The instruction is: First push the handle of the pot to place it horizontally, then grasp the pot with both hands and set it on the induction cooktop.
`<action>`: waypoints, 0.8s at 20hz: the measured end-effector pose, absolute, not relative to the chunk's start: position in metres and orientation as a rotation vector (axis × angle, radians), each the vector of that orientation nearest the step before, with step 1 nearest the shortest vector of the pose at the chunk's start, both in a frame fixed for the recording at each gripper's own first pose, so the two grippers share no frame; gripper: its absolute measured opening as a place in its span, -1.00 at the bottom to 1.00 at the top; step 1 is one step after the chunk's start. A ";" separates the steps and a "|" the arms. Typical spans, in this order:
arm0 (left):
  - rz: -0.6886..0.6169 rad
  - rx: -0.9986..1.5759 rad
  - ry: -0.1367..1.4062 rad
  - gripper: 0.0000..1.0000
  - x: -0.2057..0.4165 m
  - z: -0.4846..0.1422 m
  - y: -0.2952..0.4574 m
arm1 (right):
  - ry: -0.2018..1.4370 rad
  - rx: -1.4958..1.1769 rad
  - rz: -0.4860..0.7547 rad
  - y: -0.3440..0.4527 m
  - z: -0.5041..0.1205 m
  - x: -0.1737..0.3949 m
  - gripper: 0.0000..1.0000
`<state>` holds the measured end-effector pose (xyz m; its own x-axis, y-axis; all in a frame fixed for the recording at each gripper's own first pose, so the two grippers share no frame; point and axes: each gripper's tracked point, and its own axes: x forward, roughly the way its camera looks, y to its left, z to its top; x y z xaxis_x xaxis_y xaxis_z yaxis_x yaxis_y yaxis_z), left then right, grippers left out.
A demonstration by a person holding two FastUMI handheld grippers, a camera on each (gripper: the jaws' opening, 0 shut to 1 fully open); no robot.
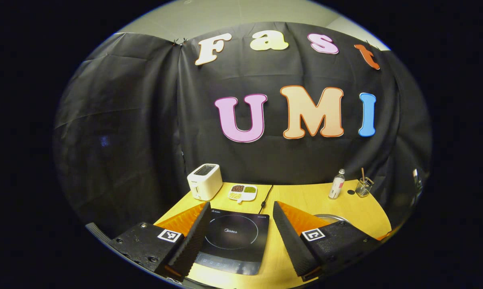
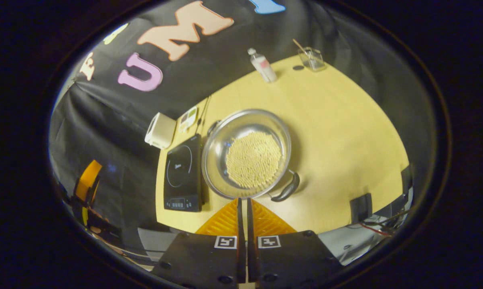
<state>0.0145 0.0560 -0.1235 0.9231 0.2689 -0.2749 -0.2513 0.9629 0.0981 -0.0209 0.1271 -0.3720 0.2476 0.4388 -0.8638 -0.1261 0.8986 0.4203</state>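
Note:
A steel pot (image 2: 247, 154) with pale yellow contents stands on the yellow table (image 2: 346, 132), just right of the black induction cooktop (image 2: 181, 172). One dark handle (image 2: 286, 190) sticks out at its near right and a smaller one (image 2: 212, 126) at its far left. My right gripper (image 2: 242, 200) is shut on nothing, high above the table, its tips at the pot's near rim. My left gripper (image 1: 240, 204) is open and low, and the cooktop (image 1: 233, 241) lies between its fingers. A sliver of the pot's rim (image 1: 329, 218) peeks out behind its right finger.
A white toaster (image 1: 204, 181) and a divided dish of beans (image 1: 242, 192) sit behind the cooktop, whose cord (image 1: 265, 198) runs to the back. A bottle (image 1: 337, 184) and a glass with a stick (image 1: 364, 186) stand at the far right. A black box (image 2: 360, 206) sits at the table's near right edge.

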 end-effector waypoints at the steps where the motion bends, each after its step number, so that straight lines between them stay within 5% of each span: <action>1: 0.277 0.055 0.299 0.87 0.019 -0.127 0.054 | 1.309 0.272 0.406 0.126 -0.381 -0.026 -0.91; 16: 0.391 0.066 0.367 0.88 0.042 -0.148 0.035 | 1.570 0.196 0.450 0.135 -0.464 -0.034 -0.90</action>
